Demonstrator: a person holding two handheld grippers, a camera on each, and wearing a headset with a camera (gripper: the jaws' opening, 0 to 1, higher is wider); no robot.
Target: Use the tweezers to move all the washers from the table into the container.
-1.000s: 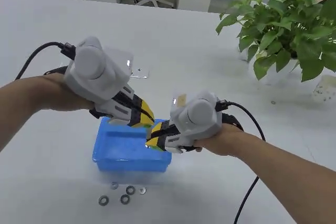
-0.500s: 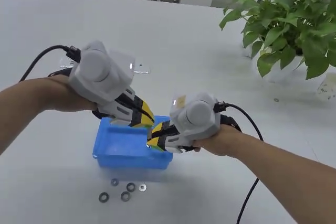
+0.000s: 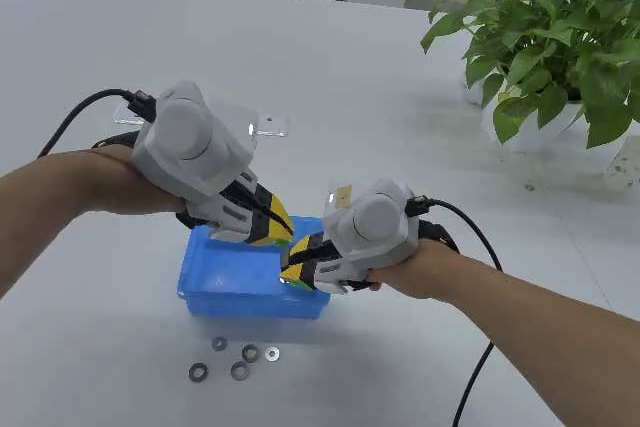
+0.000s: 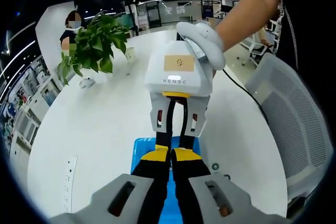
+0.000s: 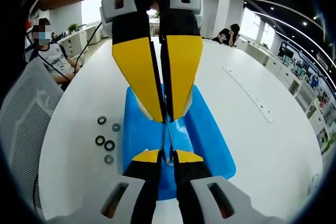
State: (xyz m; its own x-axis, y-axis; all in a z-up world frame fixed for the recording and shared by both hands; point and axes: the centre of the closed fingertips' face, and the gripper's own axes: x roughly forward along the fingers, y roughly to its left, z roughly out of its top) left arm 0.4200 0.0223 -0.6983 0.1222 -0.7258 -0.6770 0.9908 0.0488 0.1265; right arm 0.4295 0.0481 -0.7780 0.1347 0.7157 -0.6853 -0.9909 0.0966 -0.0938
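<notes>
Above the blue container [image 3: 225,282] my two grippers meet tip to tip. The left gripper [image 3: 283,230], seen head-on in the right gripper view [image 5: 167,116], is shut on thin metal tweezers [image 5: 164,129] that run out between its yellow fingers. My right gripper [image 5: 168,157] is shut on the tweezers' near end, over the container's floor [image 5: 210,140]. Several washers [image 3: 240,371] lie on the white table just in front of the container, and they sit left of it in the right gripper view [image 5: 109,145].
A potted plant [image 3: 545,37] stands at the far right of the table. A small clear plastic piece [image 3: 270,127] lies behind the left gripper. Cables trail from both grippers. Office chairs stand beyond the table's far edge.
The head camera has shifted slightly. The grippers, tweezers and washers stand as they did.
</notes>
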